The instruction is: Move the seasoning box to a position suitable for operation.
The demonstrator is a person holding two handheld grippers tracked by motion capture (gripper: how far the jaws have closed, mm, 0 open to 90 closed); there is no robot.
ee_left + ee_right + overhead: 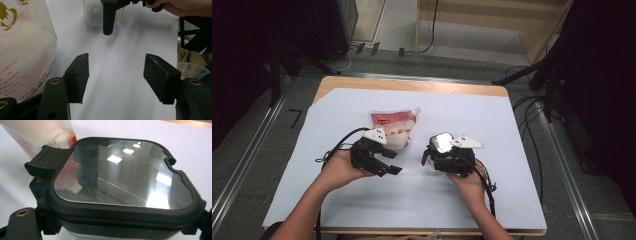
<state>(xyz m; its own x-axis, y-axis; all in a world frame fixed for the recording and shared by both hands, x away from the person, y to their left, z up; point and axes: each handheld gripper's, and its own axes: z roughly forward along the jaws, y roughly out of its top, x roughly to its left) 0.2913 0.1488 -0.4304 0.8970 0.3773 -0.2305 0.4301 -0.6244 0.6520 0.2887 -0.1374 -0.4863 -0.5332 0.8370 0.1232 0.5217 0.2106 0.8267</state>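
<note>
Nearest, at the table (492, 200)'s front on the white sheet: left gripper (384, 162) in left hand (339, 170), jaws spread wide w/ bare sheet between the pads (80, 75), nothing gripped. In left gripper view, pouch (22, 50) just beside the left-side pad, apart from it.

Right gripper (437, 152) in right hand (469, 182), about level w/ the left, near centre-right of sheet. Clamped on a clear container w/ black-rimmed lid (120, 172); lid top glossy, reflecting ceiling lights, tab at one corner. In high view the lid (443, 142) faces up. In left gripper view, container body (93, 15) clear, w/ a black jaw across its front.

Farther back: white-and-red spouted pouch (394, 127) lying flat, just behind left gripper, spout toward far right. Container to the pouch's right, near but apart.
</note>
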